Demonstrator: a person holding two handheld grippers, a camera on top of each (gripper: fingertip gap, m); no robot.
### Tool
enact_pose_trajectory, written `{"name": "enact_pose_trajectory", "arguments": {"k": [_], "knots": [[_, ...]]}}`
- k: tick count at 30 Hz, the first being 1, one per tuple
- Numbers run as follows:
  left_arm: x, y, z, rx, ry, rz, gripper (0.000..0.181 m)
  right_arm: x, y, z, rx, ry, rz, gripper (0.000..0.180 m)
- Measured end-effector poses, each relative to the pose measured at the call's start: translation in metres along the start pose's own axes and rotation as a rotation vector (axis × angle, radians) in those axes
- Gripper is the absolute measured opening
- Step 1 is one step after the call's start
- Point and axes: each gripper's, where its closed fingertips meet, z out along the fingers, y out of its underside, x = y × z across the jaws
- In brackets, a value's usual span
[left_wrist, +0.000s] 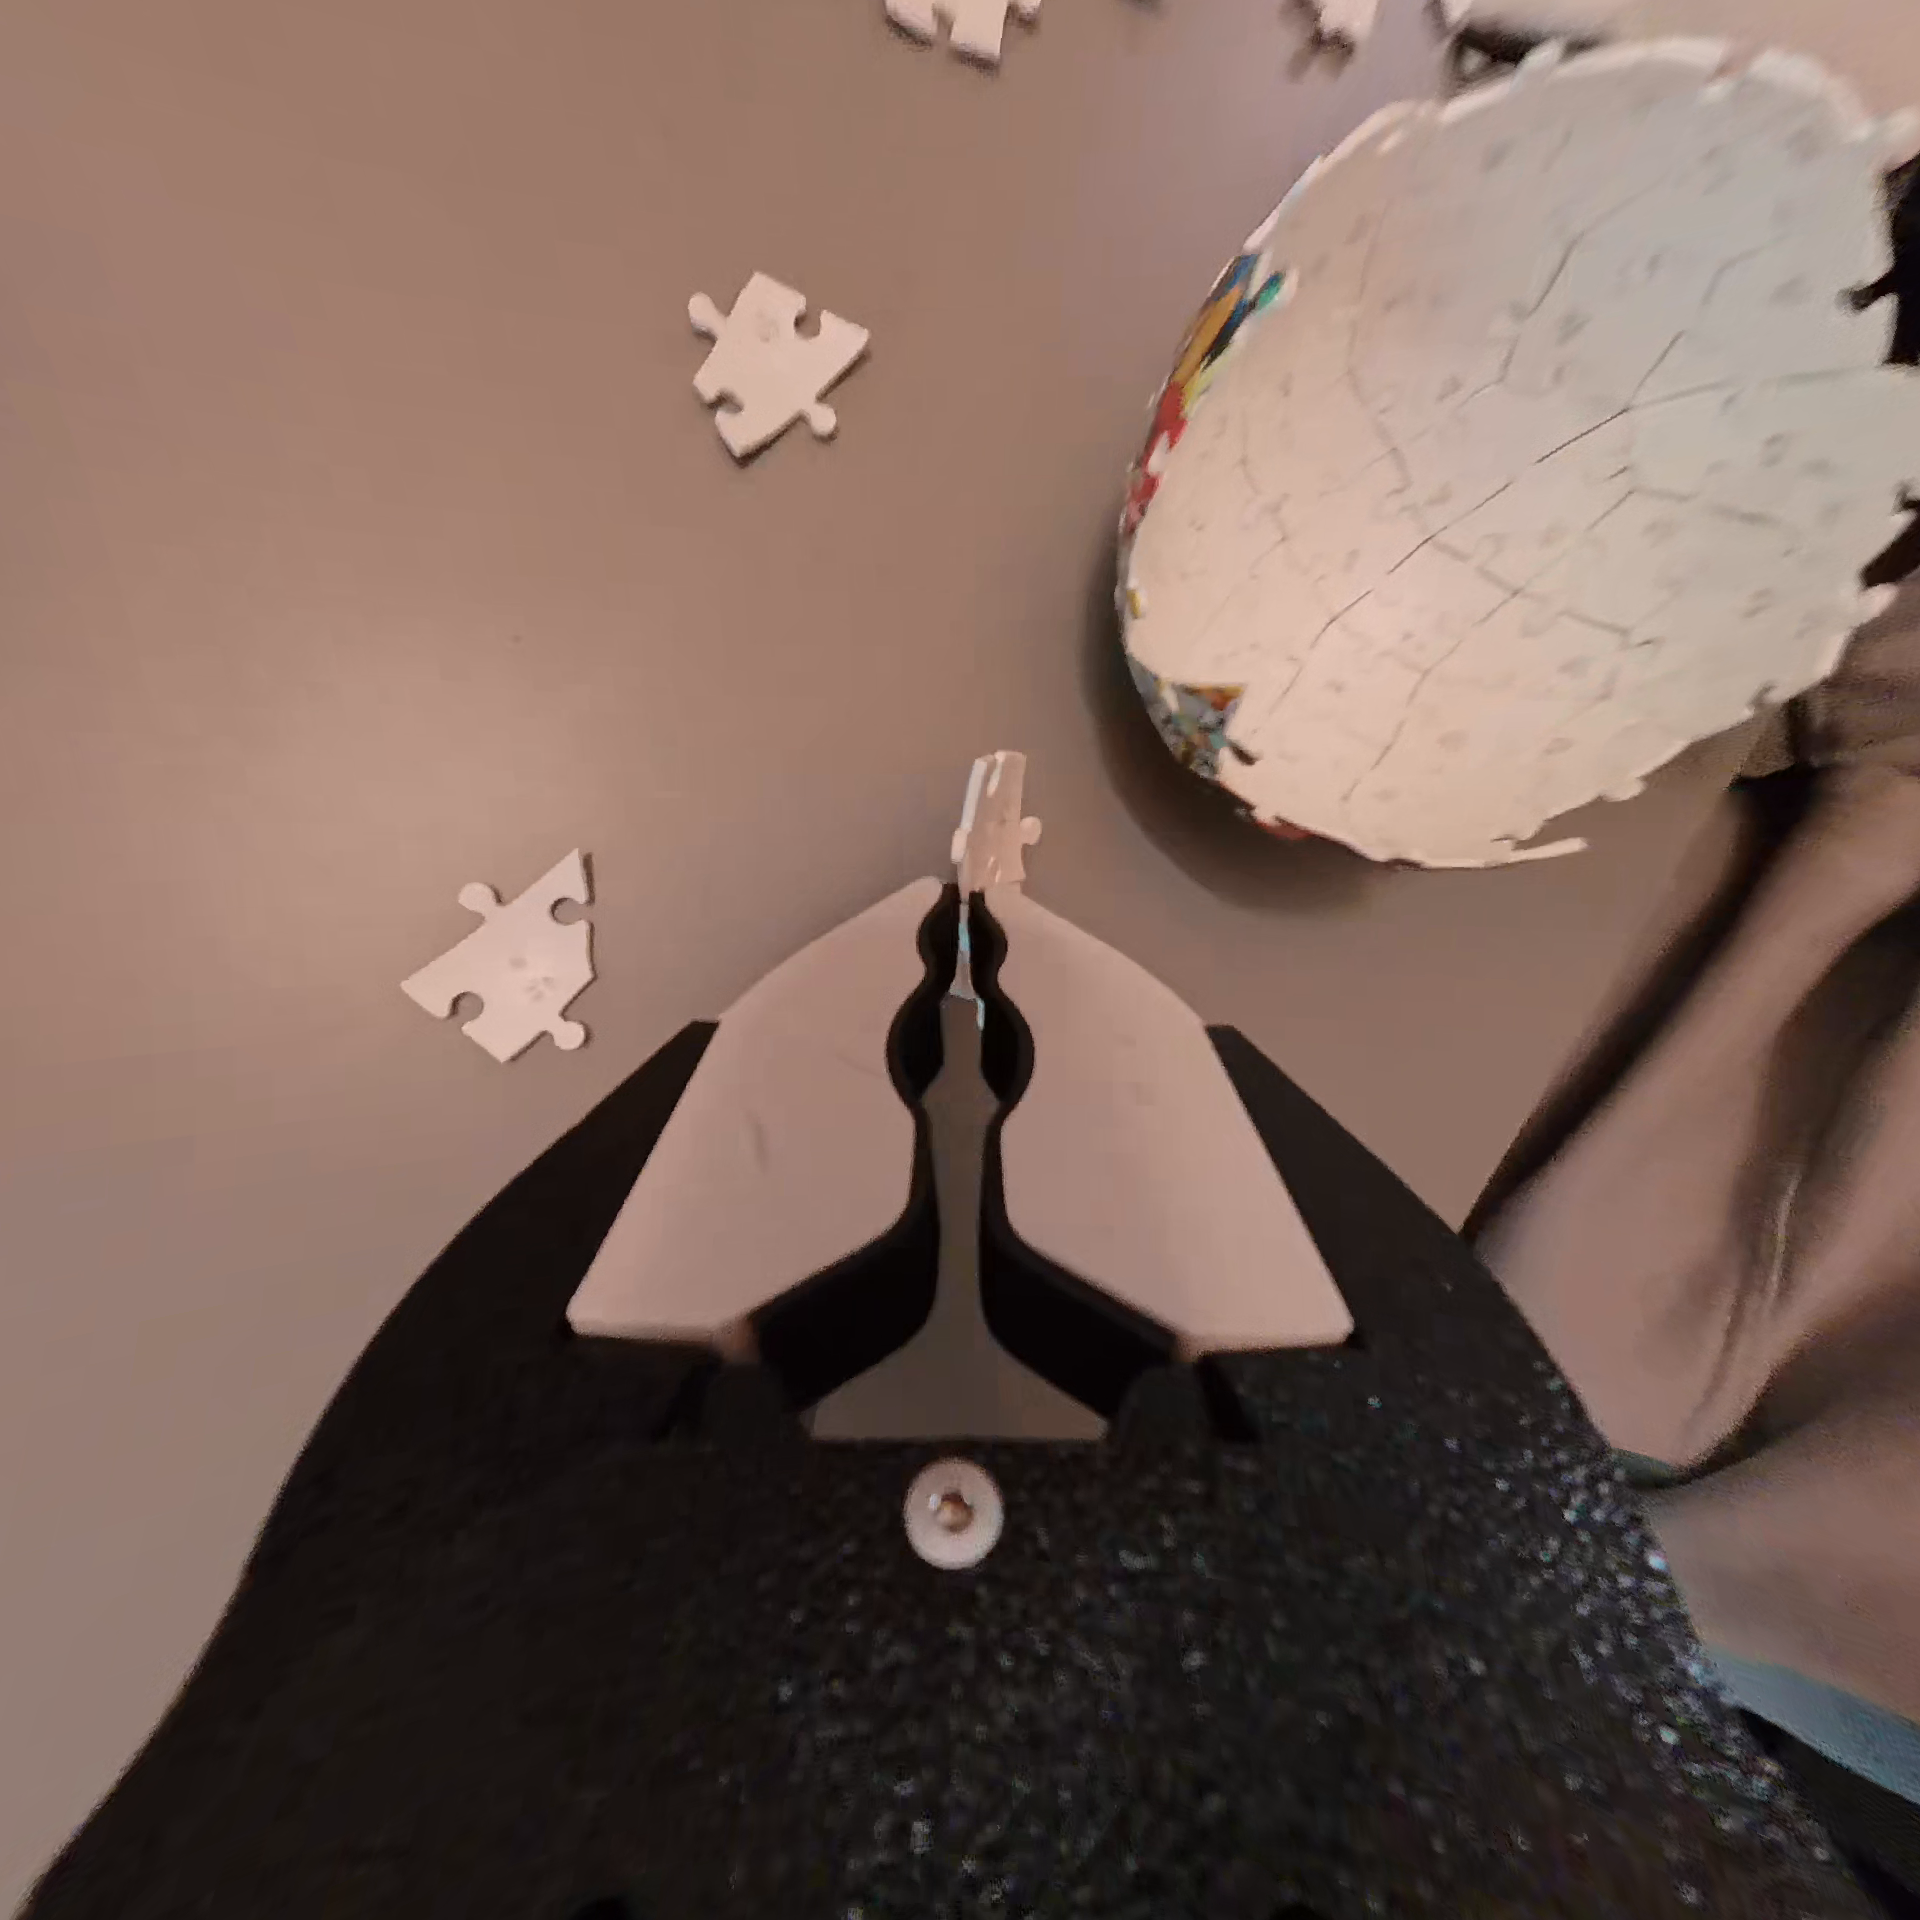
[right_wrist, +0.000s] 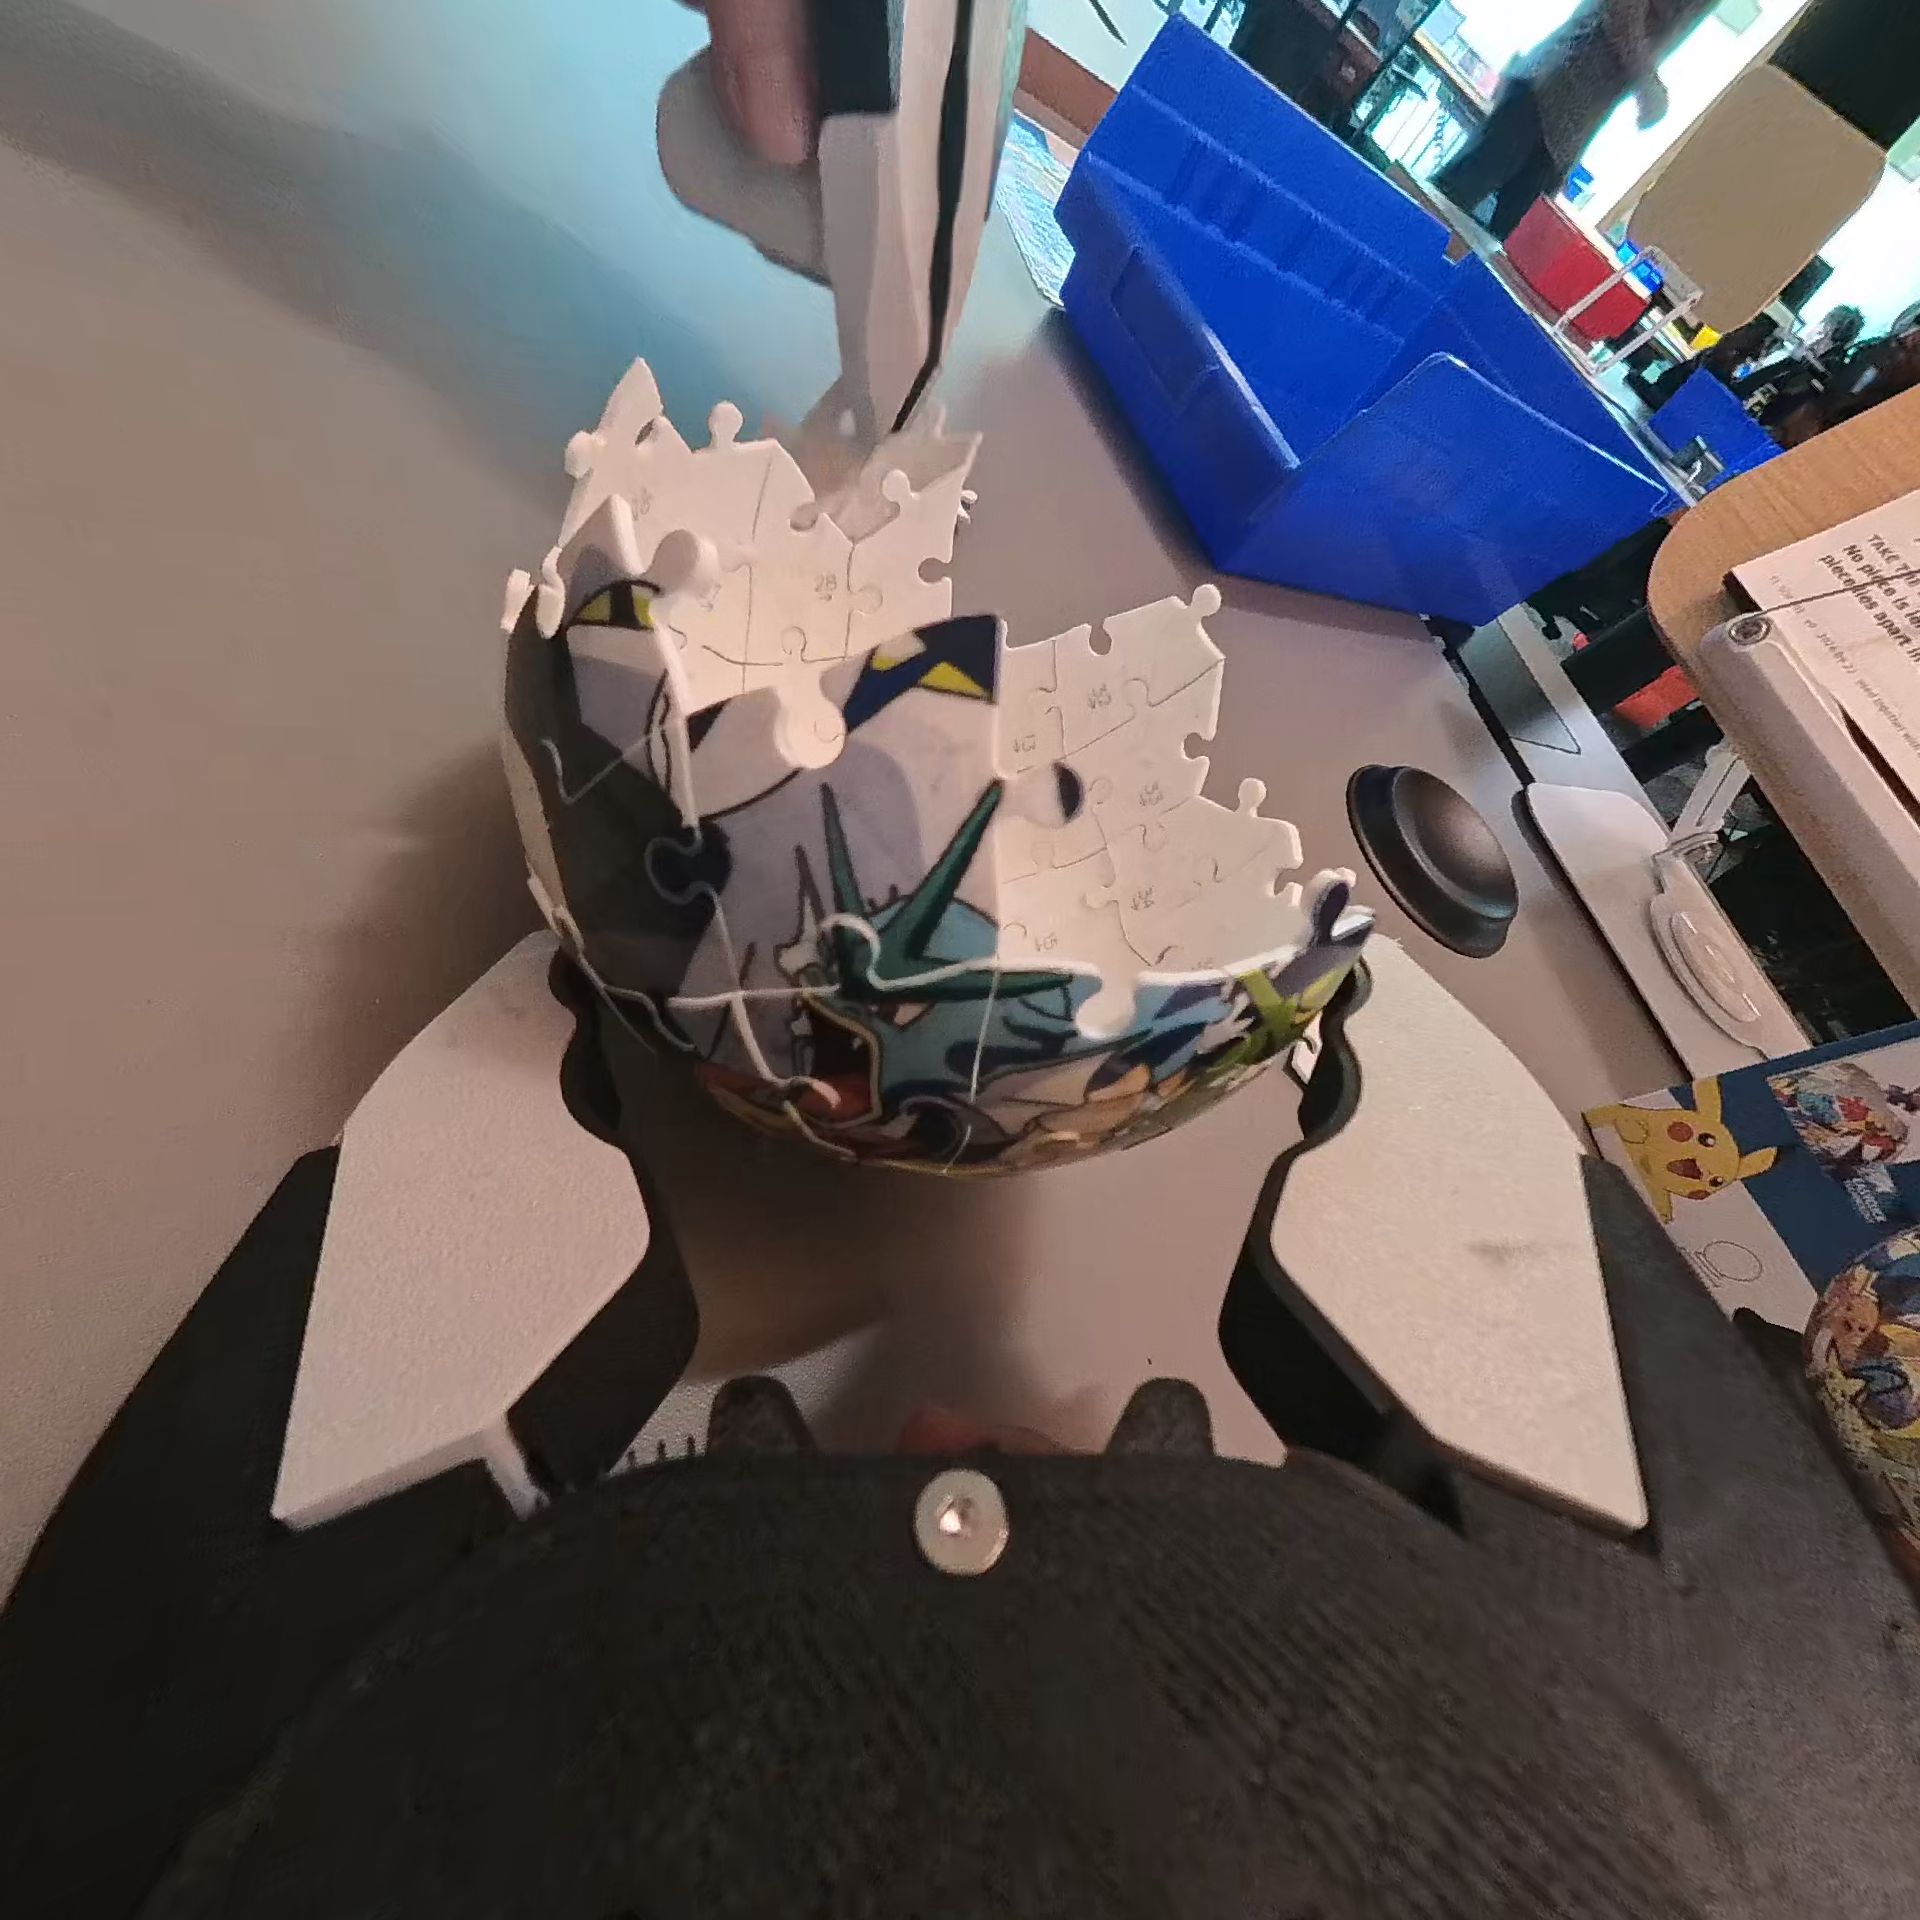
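My left gripper (left_wrist: 971, 914) is shut on a small white puzzle piece (left_wrist: 995, 821), held edge-on above the grey table. To its upper right is the part-built puzzle ball (left_wrist: 1507, 468), a bowl-shaped shell, white inside and printed in colours outside. In the right wrist view my right gripper (right_wrist: 961, 997) is shut on this puzzle ball (right_wrist: 894, 935), its fingers on either side of the shell's lower part. The left gripper (right_wrist: 883, 416) shows there above the shell's far rim, fingertips close to the jagged edge.
Loose white puzzle pieces lie on the table, one at upper left (left_wrist: 774, 364) and one at left (left_wrist: 514, 961). Blue plastic bins (right_wrist: 1351, 343) stand behind. A black round knob (right_wrist: 1439, 857), a puzzle box (right_wrist: 1787, 1174) and a printed sheet (right_wrist: 1860, 613) are at right. Tip to tip, the grippers are about 15 cm apart. Between my right fingertips and the black round knob (right_wrist: 1439, 857) there is roughly 20 cm.
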Motion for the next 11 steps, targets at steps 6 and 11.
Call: {"name": "enact_pose_trajectory", "arguments": {"k": [6, 11], "knots": [[-0.013, -0.004, -0.007, 0.010, -0.099, -0.104, 0.001, 0.000, -0.001, 0.000, 0.004, 0.003, -0.005, 0.130], [-0.034, -0.017, -0.018, 0.087, -0.370, 0.061, 0.000, -0.001, -0.002, 0.001, 0.008, 0.005, -0.008, 0.130]]}}
